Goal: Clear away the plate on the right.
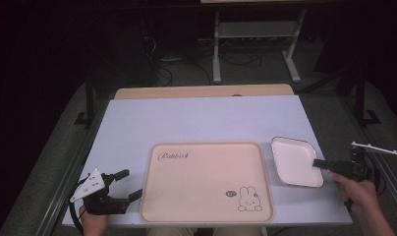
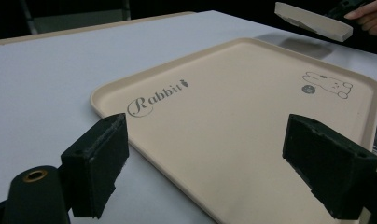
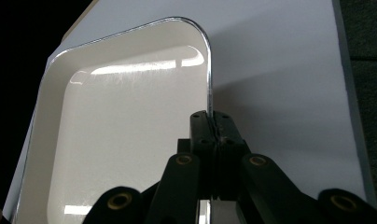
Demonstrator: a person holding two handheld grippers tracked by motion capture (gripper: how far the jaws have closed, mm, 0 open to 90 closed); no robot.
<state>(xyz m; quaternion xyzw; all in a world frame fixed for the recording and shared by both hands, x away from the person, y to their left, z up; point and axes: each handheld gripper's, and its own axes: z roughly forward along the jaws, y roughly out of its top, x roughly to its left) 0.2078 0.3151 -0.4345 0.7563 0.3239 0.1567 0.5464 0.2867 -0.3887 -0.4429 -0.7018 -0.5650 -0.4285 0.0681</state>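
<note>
At table's right edge, right gripper [image 1: 320, 163] is clamped on the rim of the white dish [image 1: 295, 160], lifted clear of the table [image 1: 201, 118]. Left gripper [image 1: 128, 184] idles wide open, empty, just left of the tray [image 1: 206, 206]. Pickup looks done; placing the dish, likely on the tray, remains.

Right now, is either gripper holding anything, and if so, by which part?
The right gripper is shut on the rim of the white dish, pinching its edge. In the left gripper view the dish is lifted off the table. The left gripper is open, holding nothing.
</note>
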